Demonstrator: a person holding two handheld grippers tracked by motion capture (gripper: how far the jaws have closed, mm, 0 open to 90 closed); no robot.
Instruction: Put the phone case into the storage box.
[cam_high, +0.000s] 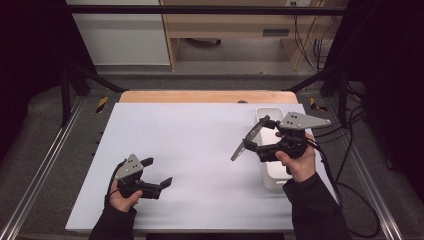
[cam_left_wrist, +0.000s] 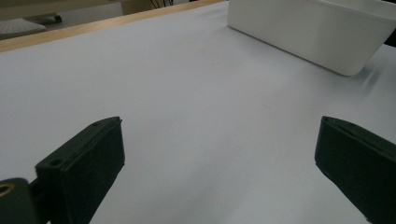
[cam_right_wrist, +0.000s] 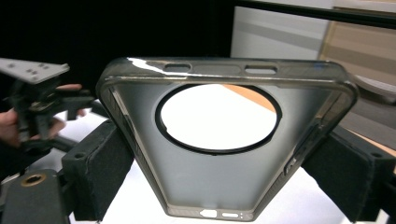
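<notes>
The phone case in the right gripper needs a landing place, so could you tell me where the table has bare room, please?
The white sheet lies bare between the left gripper and the white bin, and up to the wooden edge. It is crowded at the right, where the right gripper, holding the phone case, hangs beside the bin.

Table (cam_high: 200, 165) flat, with white sheet (cam_high: 200, 145) over almost all of top. Strip of bare wood (cam_high: 200, 96) shows past far edge of sheet. White bin (cam_high: 272, 181) stands on sheet at its right edge, long side running along that edge. Bin (cam_left_wrist: 308, 32) has smooth plain walls. Rest of sheet left of bin is plain white.
</notes>
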